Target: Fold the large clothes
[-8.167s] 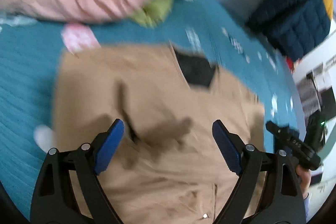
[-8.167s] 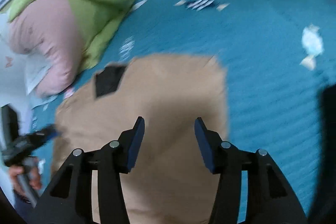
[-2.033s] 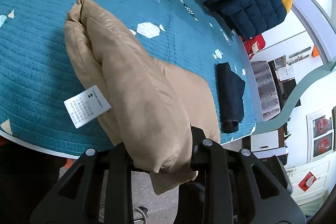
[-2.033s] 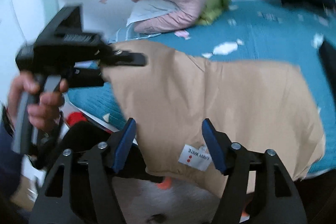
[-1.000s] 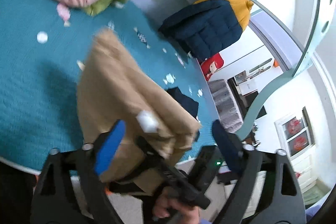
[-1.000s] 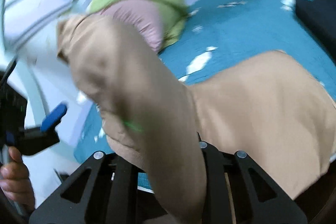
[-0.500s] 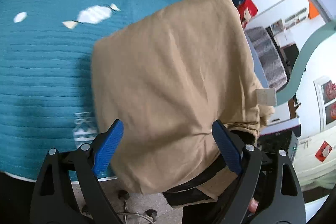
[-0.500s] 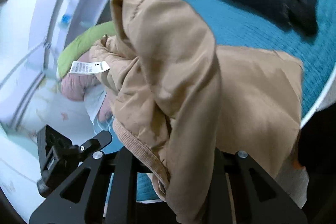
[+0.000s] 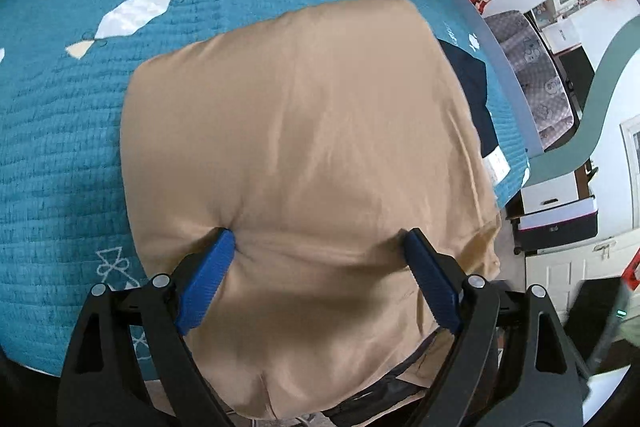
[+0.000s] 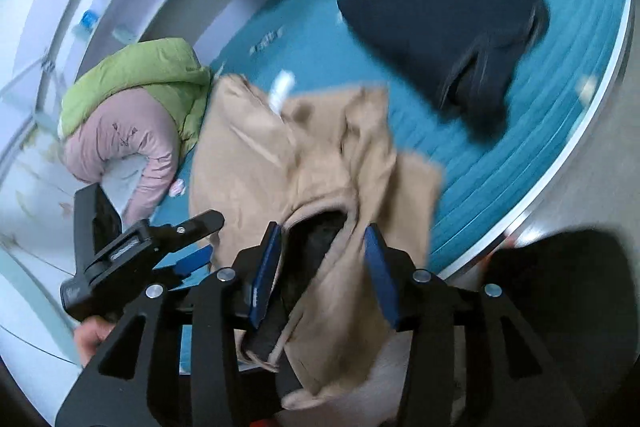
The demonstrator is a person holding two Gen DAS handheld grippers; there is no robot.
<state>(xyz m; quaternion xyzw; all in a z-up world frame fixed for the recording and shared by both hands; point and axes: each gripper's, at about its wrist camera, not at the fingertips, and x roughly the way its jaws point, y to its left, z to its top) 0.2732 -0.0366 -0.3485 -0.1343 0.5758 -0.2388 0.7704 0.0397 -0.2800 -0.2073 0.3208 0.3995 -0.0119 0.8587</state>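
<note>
Only my right view shows the black lining inside the tan jacket (image 10: pixel 320 163). Both my left gripper (image 9: pixel 316 247) and right gripper (image 10: pixel 322 259) are wide open, jacket between the fingers, on the bed (image 9: pixel 60 115).

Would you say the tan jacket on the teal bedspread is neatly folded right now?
Not neatly: the tan jacket lies bunched, its dark lining showing and its hem hanging off the teal bedspread.

Right-wrist view motion-blurred — tan jacket (image 10: pixel 304 163) hides part of dark garment (image 9: pixel 476 99).
</note>
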